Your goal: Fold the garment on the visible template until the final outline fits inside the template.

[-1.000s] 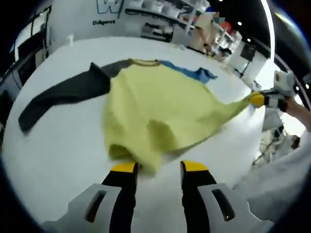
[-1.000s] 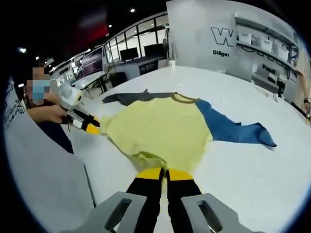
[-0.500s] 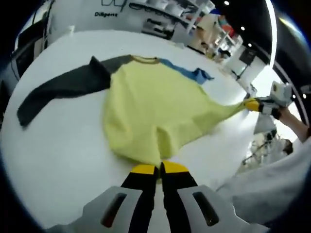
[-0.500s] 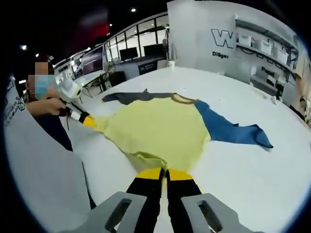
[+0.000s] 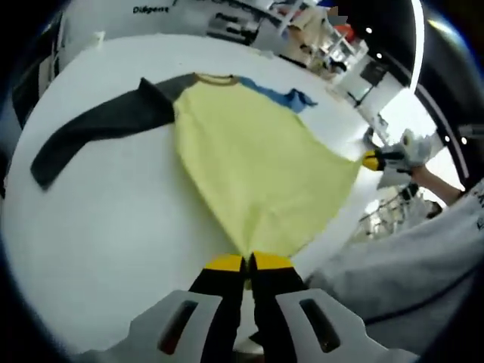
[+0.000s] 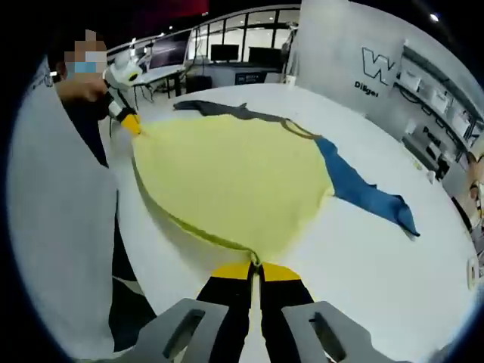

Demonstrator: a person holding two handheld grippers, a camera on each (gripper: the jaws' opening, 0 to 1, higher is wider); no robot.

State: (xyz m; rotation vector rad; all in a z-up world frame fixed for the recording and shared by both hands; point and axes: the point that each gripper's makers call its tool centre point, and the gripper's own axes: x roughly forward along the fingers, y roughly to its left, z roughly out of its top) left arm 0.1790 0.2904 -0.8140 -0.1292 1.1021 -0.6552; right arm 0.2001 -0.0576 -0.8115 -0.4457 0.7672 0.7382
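Garment hem pinched taut (both grippers), white table

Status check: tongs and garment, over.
Left tongs shut on yellow shirt hem corner; right tongs shut on the opposite corner. Hem stretched taut, sleeves flat on white table. No obstructions.

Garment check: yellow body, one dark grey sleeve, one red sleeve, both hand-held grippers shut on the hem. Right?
Not quite: that sleeve is blue, not red, as the right gripper view shows. The rest holds: the garment has a yellow body and a dark grey sleeve, with the left hand-held gripper and right hand-held gripper shut on its hem.
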